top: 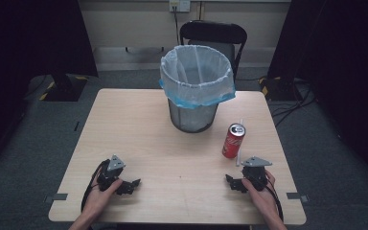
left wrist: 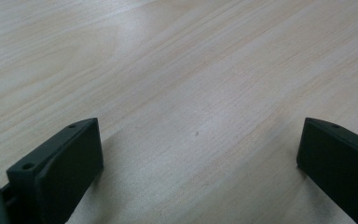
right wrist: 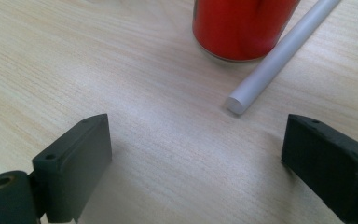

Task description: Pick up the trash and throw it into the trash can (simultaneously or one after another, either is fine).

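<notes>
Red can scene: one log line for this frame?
left claw open, idle | right claw open, near red can | white straw beside can | lined bin behind

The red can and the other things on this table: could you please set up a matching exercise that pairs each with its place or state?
Things:
1. red can
2. white straw
3. wire bin
4. left gripper

Places or states:
A. lined with a bag, at the table's far middle
B. open over bare wood, near the front edge
C. lying flat beside the can
D. upright, just ahead of the right gripper

Pairs: 1-D, 2-C, 3-A, 4-B
</notes>
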Action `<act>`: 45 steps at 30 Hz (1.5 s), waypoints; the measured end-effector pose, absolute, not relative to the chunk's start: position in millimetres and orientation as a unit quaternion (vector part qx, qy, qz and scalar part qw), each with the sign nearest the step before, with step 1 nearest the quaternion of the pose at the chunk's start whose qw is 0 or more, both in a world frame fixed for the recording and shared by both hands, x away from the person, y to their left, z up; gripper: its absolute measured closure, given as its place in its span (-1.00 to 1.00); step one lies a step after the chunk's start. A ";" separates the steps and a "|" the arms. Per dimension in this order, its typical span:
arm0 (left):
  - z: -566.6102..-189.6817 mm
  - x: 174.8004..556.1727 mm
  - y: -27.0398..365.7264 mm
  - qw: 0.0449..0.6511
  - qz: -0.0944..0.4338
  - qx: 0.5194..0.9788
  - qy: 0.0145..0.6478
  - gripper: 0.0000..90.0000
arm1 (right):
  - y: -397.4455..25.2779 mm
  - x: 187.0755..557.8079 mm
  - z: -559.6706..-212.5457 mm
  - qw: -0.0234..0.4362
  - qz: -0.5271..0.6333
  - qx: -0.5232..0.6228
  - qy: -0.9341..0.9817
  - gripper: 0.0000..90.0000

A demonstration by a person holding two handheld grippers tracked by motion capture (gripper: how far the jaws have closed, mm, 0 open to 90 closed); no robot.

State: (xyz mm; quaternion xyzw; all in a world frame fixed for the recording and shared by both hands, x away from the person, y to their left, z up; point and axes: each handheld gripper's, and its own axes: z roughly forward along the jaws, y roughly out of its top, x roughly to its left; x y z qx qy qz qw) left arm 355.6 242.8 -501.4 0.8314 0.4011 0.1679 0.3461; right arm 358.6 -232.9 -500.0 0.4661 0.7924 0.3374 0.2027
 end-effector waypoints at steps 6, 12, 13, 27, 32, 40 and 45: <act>-501.4 356.2 243.0 0.347 0.167 0.832 0.399 -1.00 | -232.9 358.6 -500.0 0.203 0.337 0.466 0.792 -0.83; -501.3 356.9 243.7 0.346 0.167 0.834 0.396 -1.00 | -232.1 357.1 -498.0 0.201 0.340 0.462 0.794 -0.70; -501.3 356.9 243.7 0.346 0.167 0.834 0.396 -1.00 | -231.9 357.0 -497.8 0.199 0.341 0.462 0.794 -0.70; -501.4 358.5 243.8 0.347 0.165 0.835 0.394 -1.00 | -236.1 358.1 -475.8 0.198 0.371 0.451 0.787 -0.69; -501.5 359.0 243.7 0.348 0.165 0.835 0.394 -1.00 | -235.8 371.6 -461.6 0.208 0.377 0.437 0.790 -0.68; -501.5 359.0 243.7 0.348 0.165 0.835 0.394 -1.00 | -234.9 398.2 -448.6 0.215 0.393 0.429 0.785 -0.65; -501.5 359.0 243.7 0.348 0.165 0.835 0.394 -1.00 | -233.4 412.1 -450.2 0.217 0.397 0.421 0.786 -0.63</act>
